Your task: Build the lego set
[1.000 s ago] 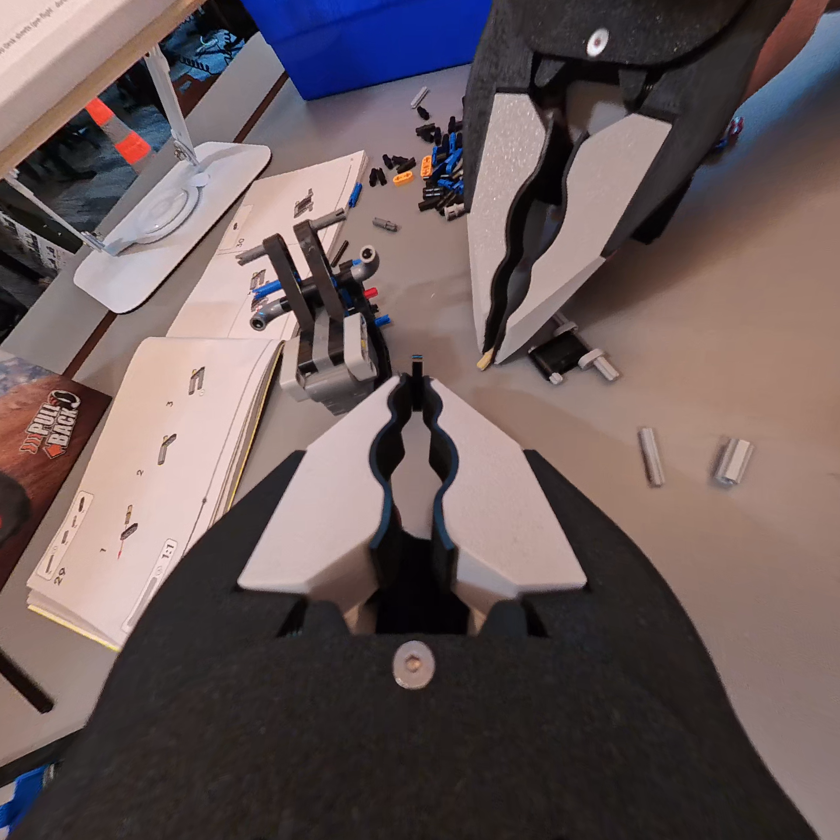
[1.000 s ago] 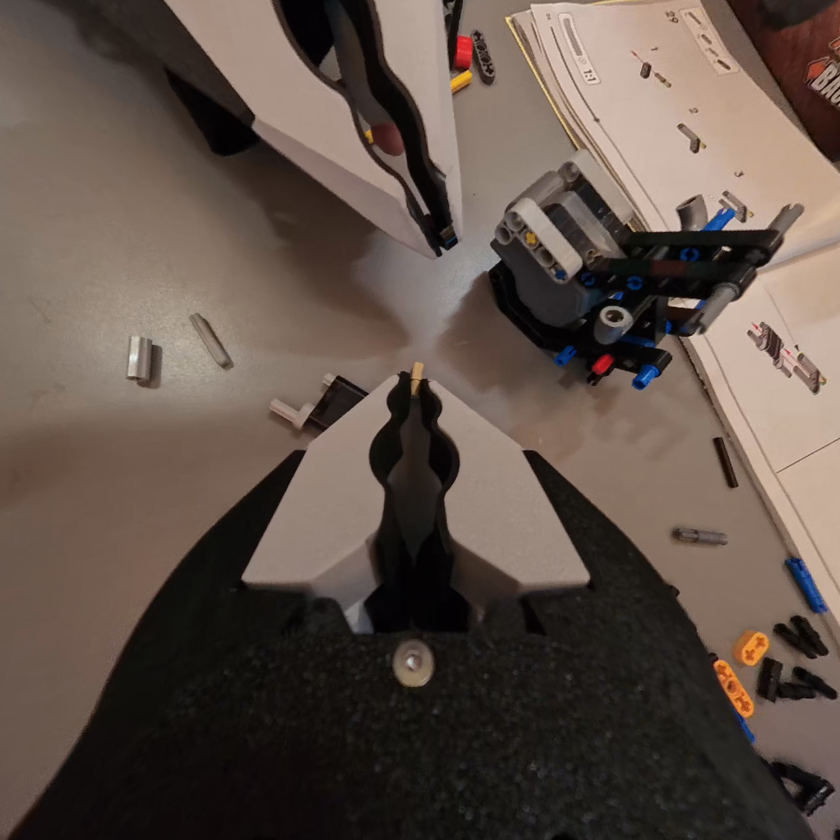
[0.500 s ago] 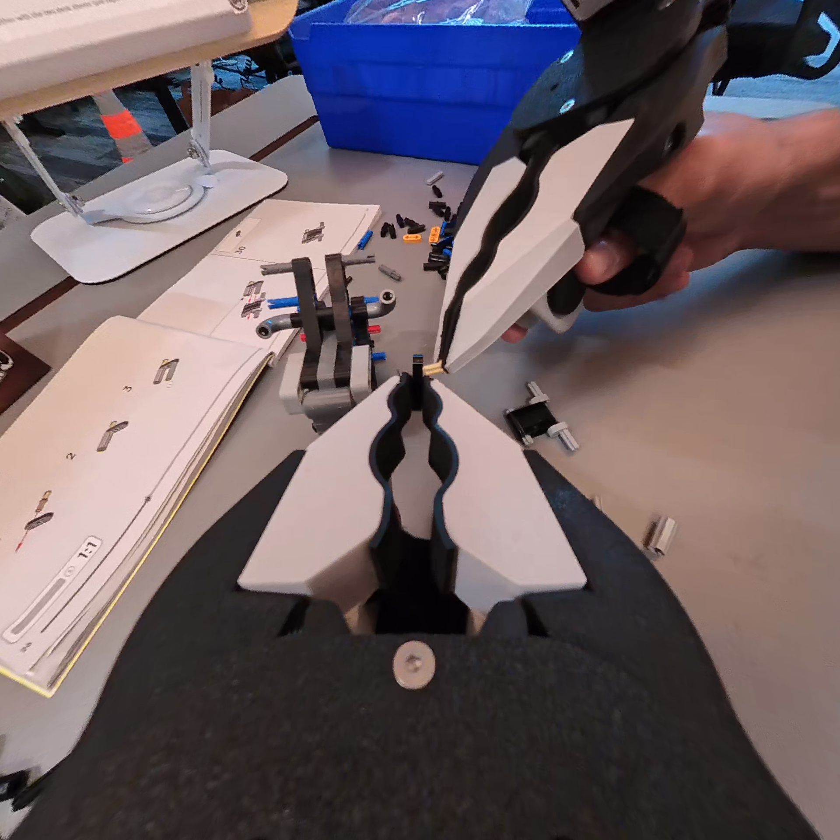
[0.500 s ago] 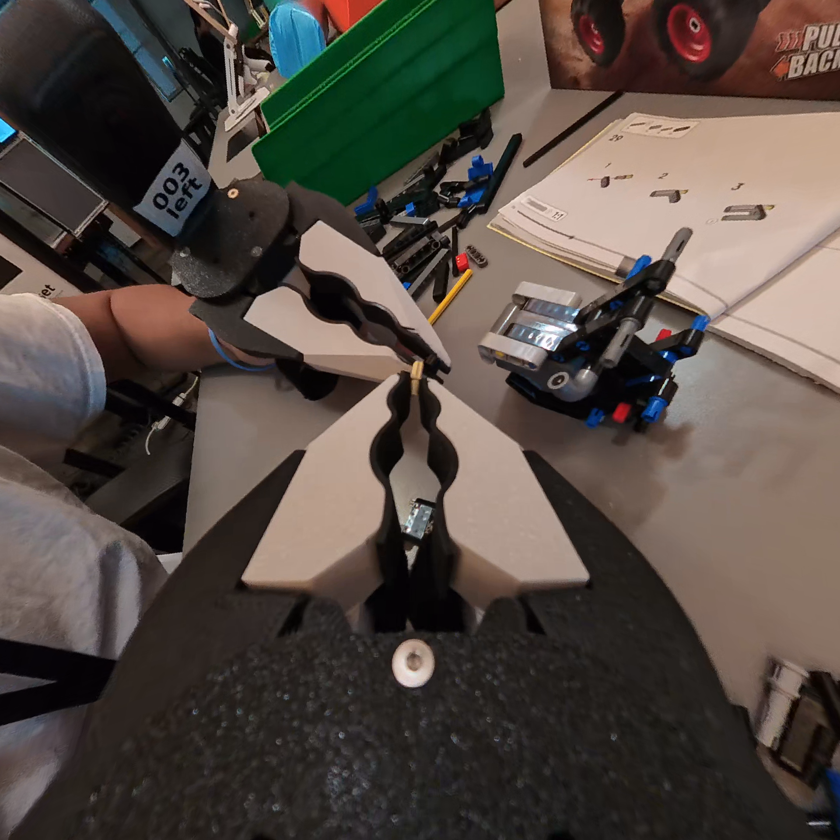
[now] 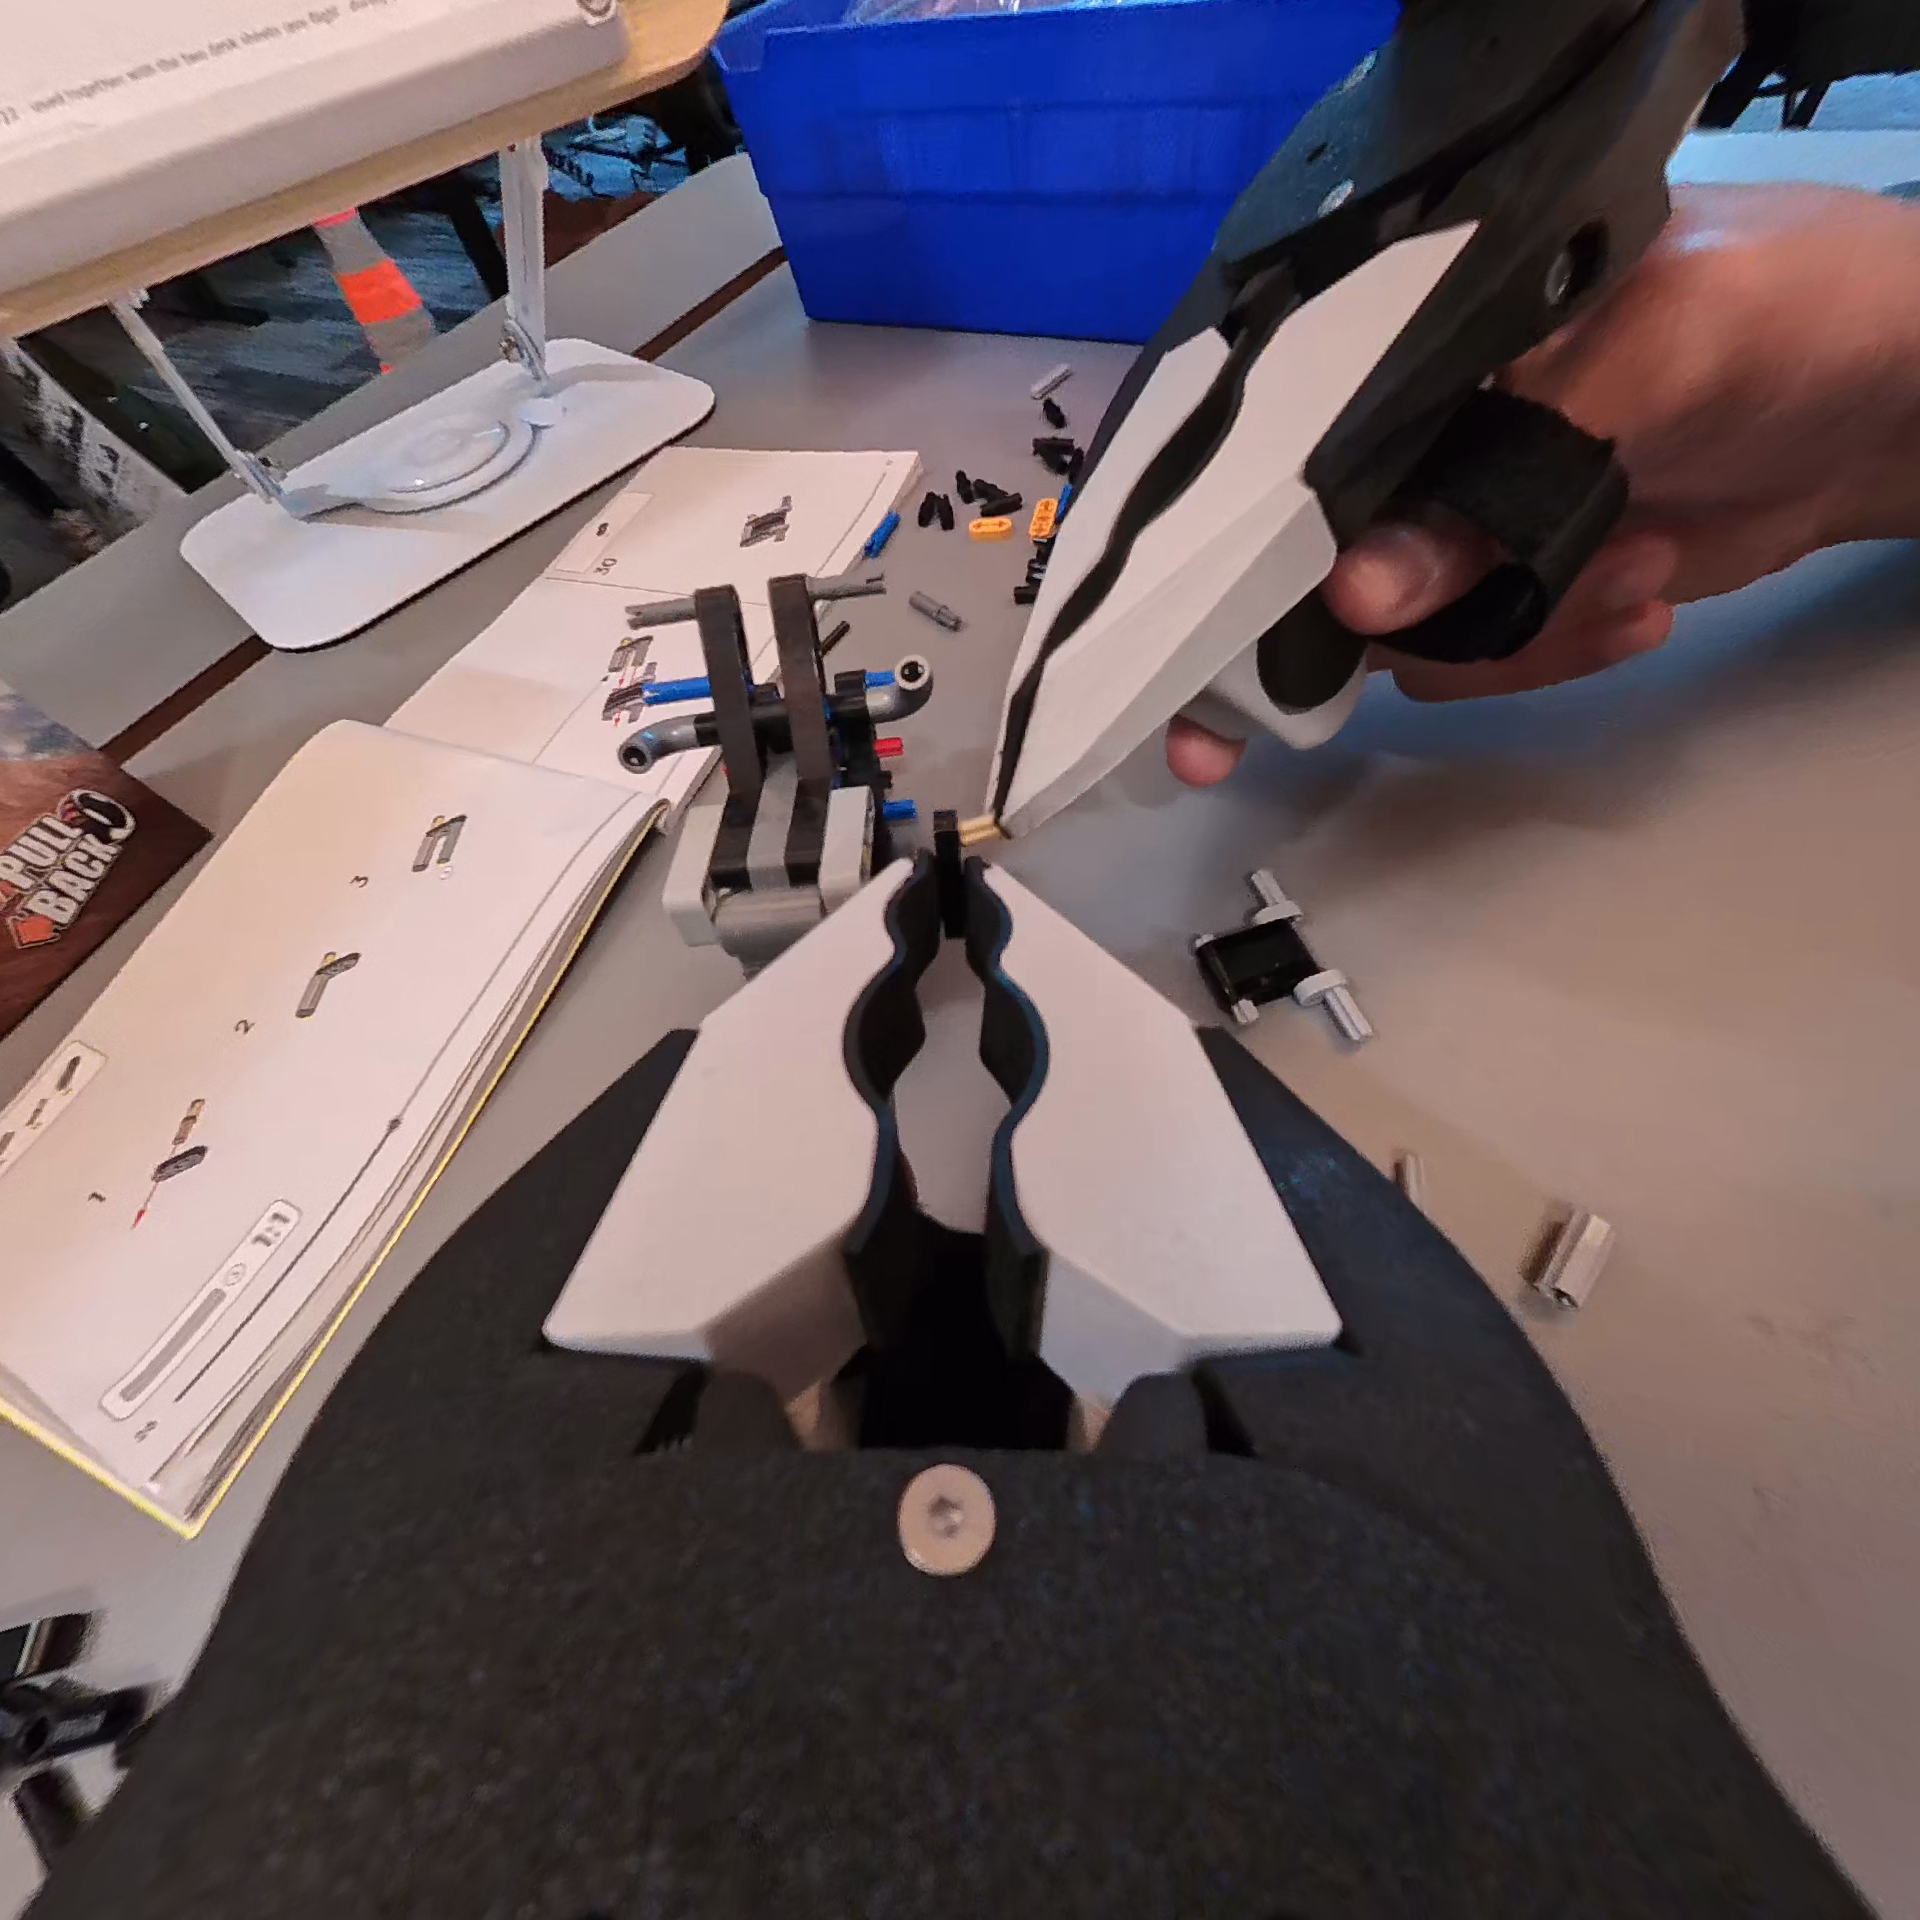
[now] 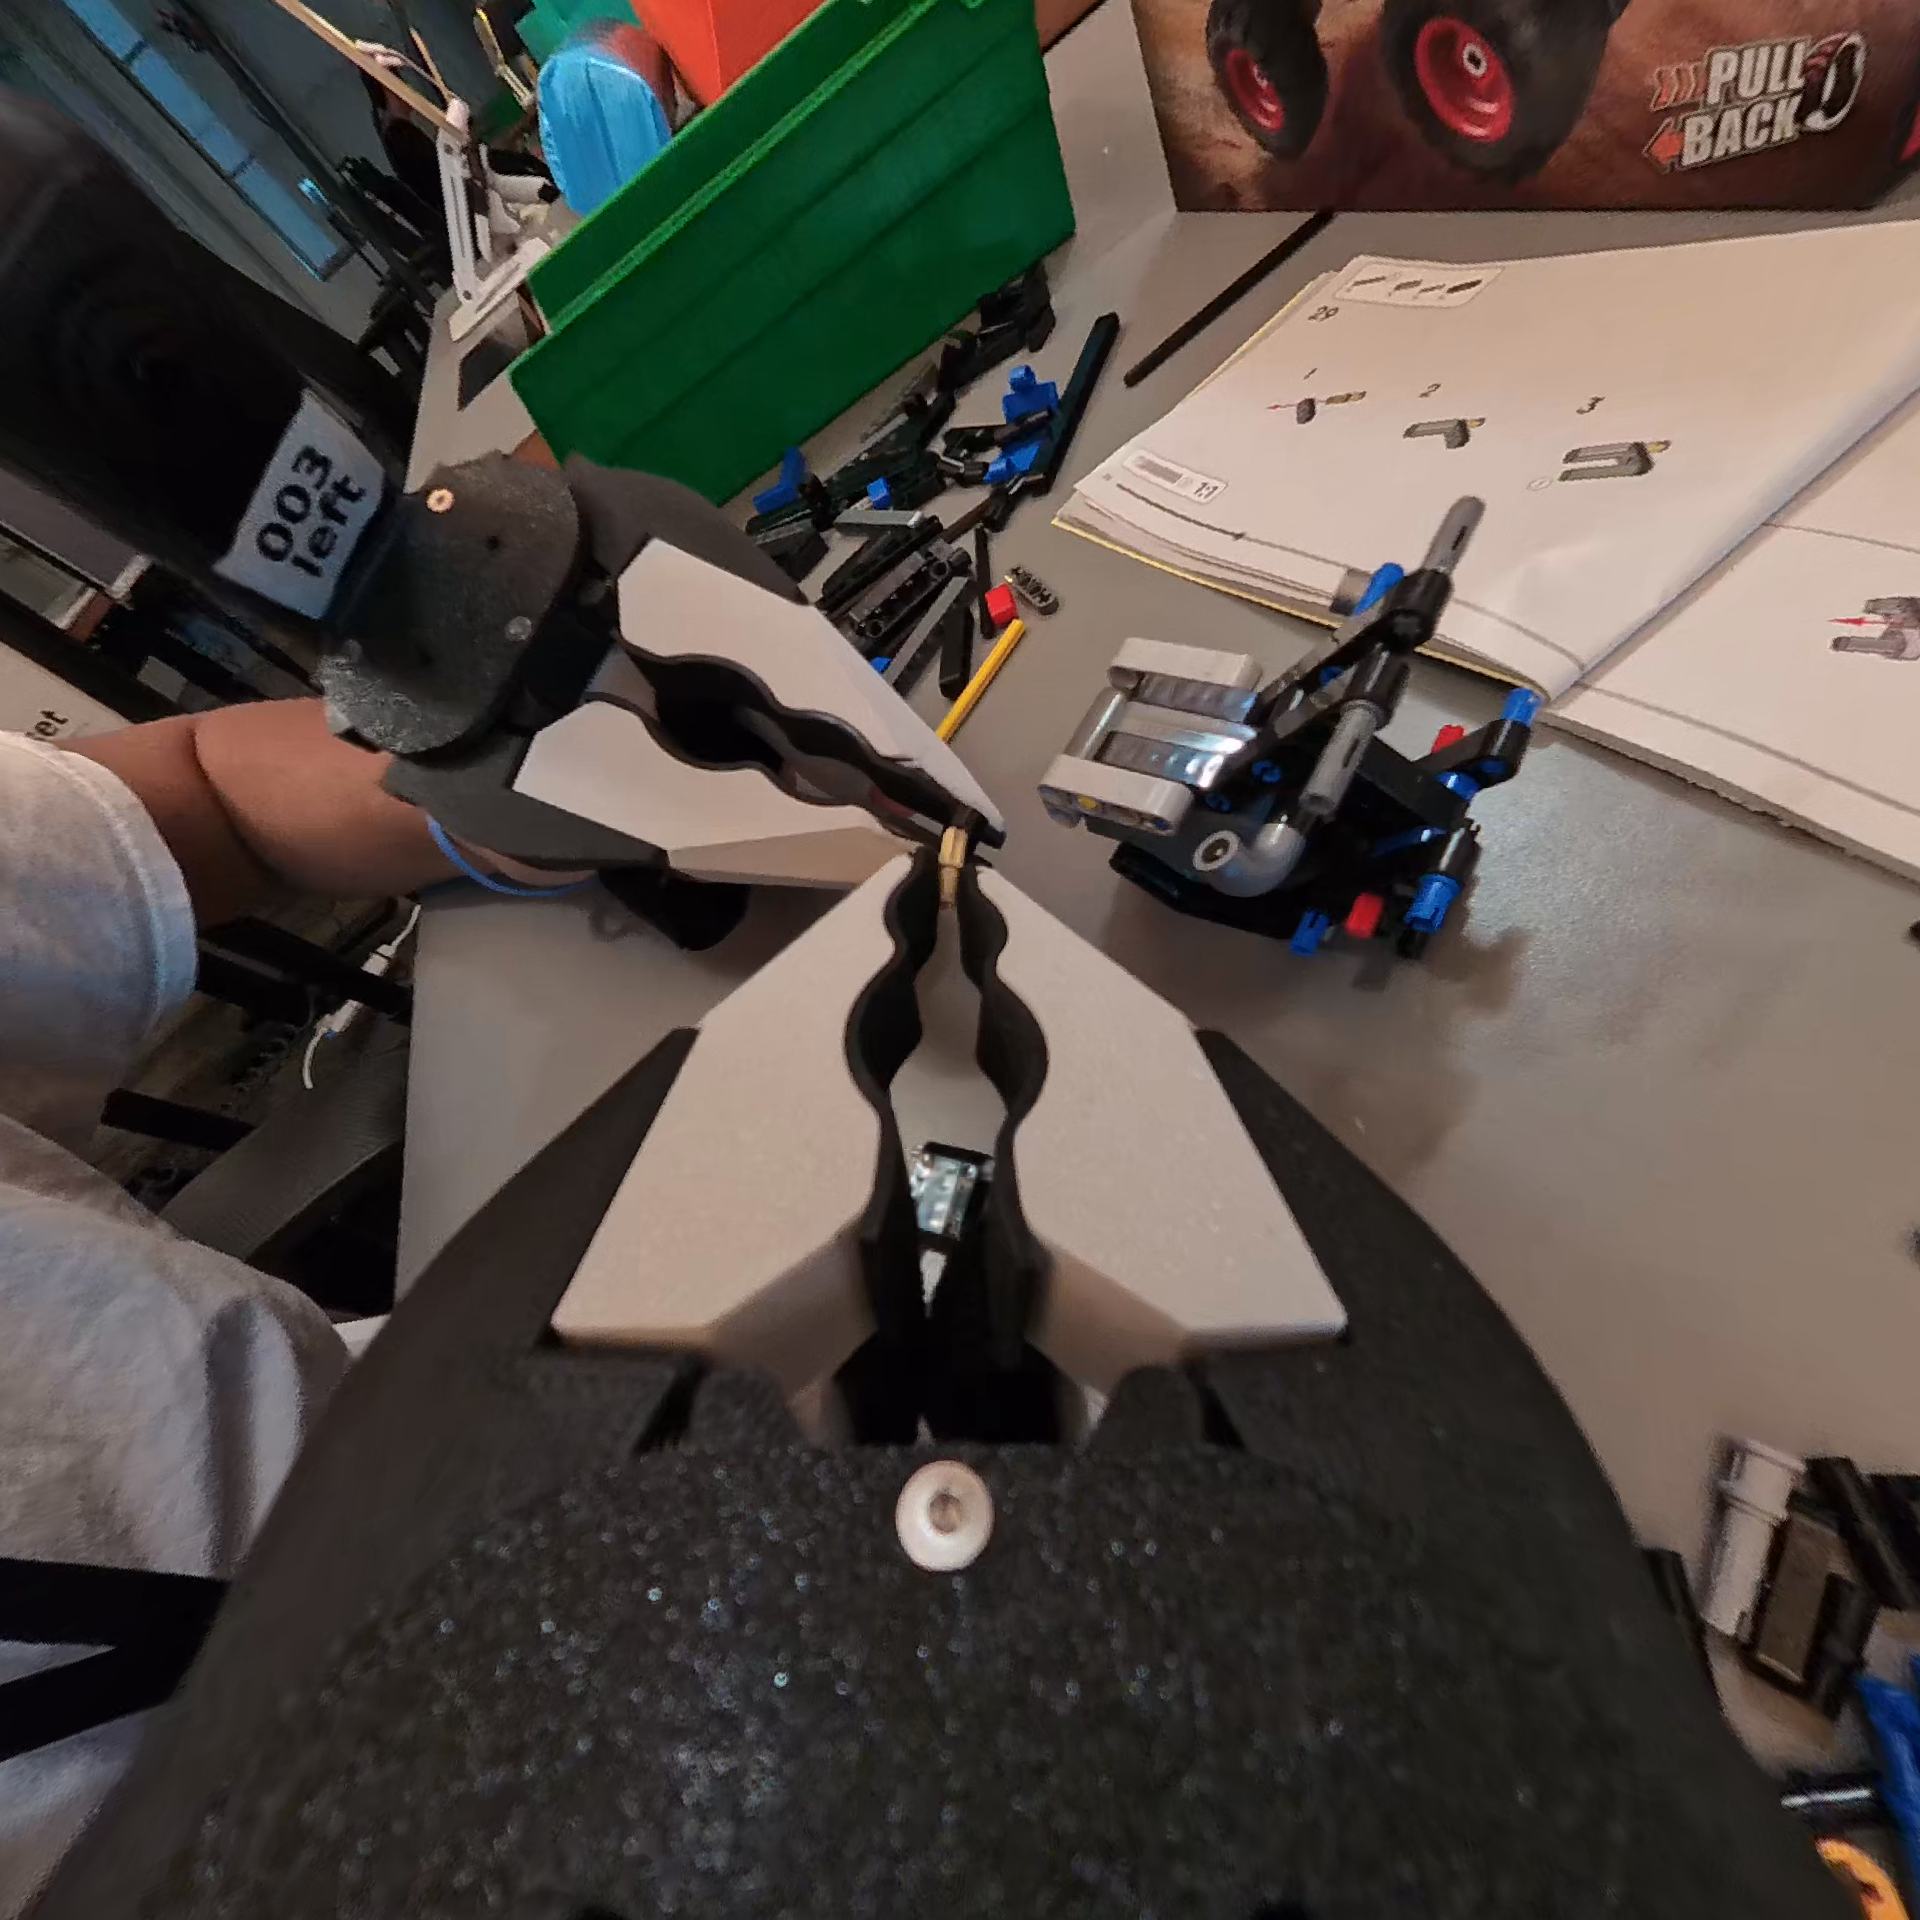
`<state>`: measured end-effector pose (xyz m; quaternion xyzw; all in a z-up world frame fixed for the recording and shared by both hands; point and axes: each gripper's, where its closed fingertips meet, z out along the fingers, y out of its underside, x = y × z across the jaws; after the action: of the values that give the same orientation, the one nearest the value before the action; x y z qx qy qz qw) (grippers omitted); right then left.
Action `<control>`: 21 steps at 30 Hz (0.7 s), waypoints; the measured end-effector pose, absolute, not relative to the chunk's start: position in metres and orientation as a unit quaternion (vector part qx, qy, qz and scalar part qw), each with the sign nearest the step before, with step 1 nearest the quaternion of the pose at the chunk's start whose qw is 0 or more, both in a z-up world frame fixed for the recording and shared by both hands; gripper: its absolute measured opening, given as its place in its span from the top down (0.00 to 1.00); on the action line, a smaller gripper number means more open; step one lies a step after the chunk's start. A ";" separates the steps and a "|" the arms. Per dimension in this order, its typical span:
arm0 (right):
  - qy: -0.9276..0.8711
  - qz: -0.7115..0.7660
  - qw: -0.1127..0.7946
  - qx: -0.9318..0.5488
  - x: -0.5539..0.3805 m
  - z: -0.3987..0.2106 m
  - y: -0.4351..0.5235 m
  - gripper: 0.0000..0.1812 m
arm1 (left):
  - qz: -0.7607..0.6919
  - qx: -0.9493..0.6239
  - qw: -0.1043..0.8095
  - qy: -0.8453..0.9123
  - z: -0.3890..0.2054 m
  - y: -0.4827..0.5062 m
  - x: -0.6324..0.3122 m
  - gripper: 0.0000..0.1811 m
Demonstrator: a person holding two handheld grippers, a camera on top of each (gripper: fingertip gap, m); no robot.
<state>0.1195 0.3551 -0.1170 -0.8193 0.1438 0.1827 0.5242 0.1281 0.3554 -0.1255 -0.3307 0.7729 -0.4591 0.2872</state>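
My left gripper (image 5: pixel 945 883) is shut on a small black Lego piece (image 5: pixel 945 847) that sticks up from its tips. My right gripper (image 6: pixel 948 878) is shut on a short tan pin (image 6: pixel 948 854). In the left wrist view the right gripper (image 5: pixel 1006 826) comes in from the upper right, and its tan pin (image 5: pixel 979 829) touches the side of the black piece. In the right wrist view the left gripper (image 6: pixel 971 821) meets my tips from the left. The part-built black, grey and blue model (image 5: pixel 774 790) stands on the table just behind; it also shows in the right wrist view (image 6: pixel 1278 790).
An open instruction booklet (image 5: pixel 312 1039) lies left of the model. A small black and grey subassembly (image 5: pixel 1273 961) and a grey connector (image 5: pixel 1569 1252) lie to the right. A blue bin (image 5: pixel 1039 156), a green bin (image 6: pixel 810 229), loose parts (image 6: pixel 935 540) and the set's box (image 6: pixel 1507 94) stand farther back. The grippers are tip to tip, or close to it.
Both grippers have risen and tilted from looking down at the table to nearly level. Their tips have come together, so the tan pin now touches the black piece.
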 end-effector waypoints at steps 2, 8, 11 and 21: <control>0.157 0.182 0.527 -0.815 0.121 -0.117 0.356 0.98 | -0.447 -0.331 0.307 0.772 -0.126 0.357 0.130 0.99; 0.194 0.232 0.549 -0.779 0.121 -0.106 0.358 0.98 | -0.467 -0.346 0.321 0.748 -0.116 0.358 0.131 0.99; 0.223 0.285 0.566 -0.741 0.121 -0.097 0.359 0.98 | -0.493 -0.355 0.322 0.726 -0.107 0.357 0.131 0.99; 0.258 0.369 0.573 -0.685 0.120 -0.087 0.359 0.99 | -0.489 -0.334 0.365 0.719 -0.098 0.358 0.131 0.99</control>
<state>0.1200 0.3593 -0.0871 -0.6846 0.2582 0.3690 0.5731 0.1312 0.3582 -0.0975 -0.3342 0.7185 -0.4889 0.3648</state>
